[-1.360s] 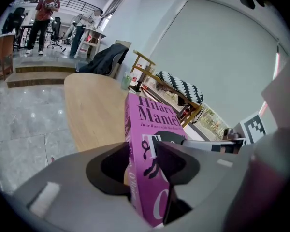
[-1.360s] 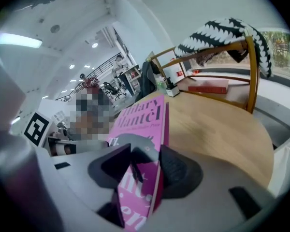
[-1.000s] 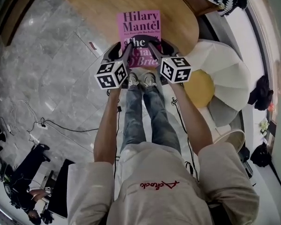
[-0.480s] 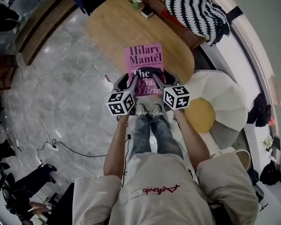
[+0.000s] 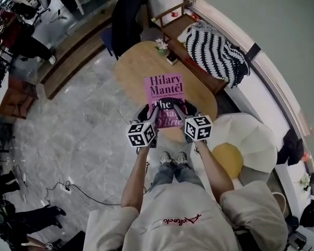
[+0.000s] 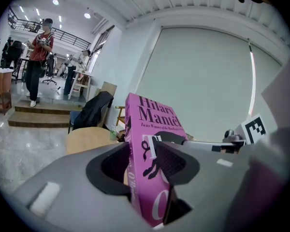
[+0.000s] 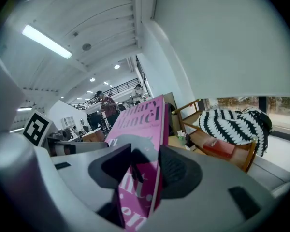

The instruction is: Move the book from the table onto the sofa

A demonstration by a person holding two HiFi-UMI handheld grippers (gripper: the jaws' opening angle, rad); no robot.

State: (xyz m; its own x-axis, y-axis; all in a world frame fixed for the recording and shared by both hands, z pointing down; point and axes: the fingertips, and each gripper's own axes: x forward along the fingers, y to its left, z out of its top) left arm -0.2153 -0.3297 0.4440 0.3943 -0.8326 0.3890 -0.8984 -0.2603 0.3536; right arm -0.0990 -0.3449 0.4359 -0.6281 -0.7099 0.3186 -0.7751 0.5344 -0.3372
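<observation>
A pink paperback book (image 5: 165, 95) with black and white lettering on its cover is gripped by both tools and held in the air, cover up, over the near edge of an oval light-wood table (image 5: 136, 69). It does not rest on the tabletop. In the head view the book's lower end is clamped from 7 o'clock by the left gripper (image 5: 153, 113) and from 5 o'clock by the right gripper (image 5: 179, 111). The two marker cubes sit side by side just below the book.

In the left gripper view the book is seen standing on edge between the jaws, which are clenched on it: one dark pad is pressed on the front cover and the other on the back. In the right gripper view the same hold is seen, with the book tilted and both pads laid flat against its two faces.

On the far part of the table, at 12 o'clock from the book, a small potted plant (image 5: 161, 45) is set, with a small dark object (image 5: 171, 59) just beside it. A black-and-white striped blanket (image 5: 215, 50) lies at 2 o'clock from the book. A white scalloped armchair (image 5: 257, 132) with a round yellow cushion (image 5: 226, 159) stands at 4 o'clock. The grey marbled floor (image 5: 78, 124) is seen at 9 o'clock.
</observation>
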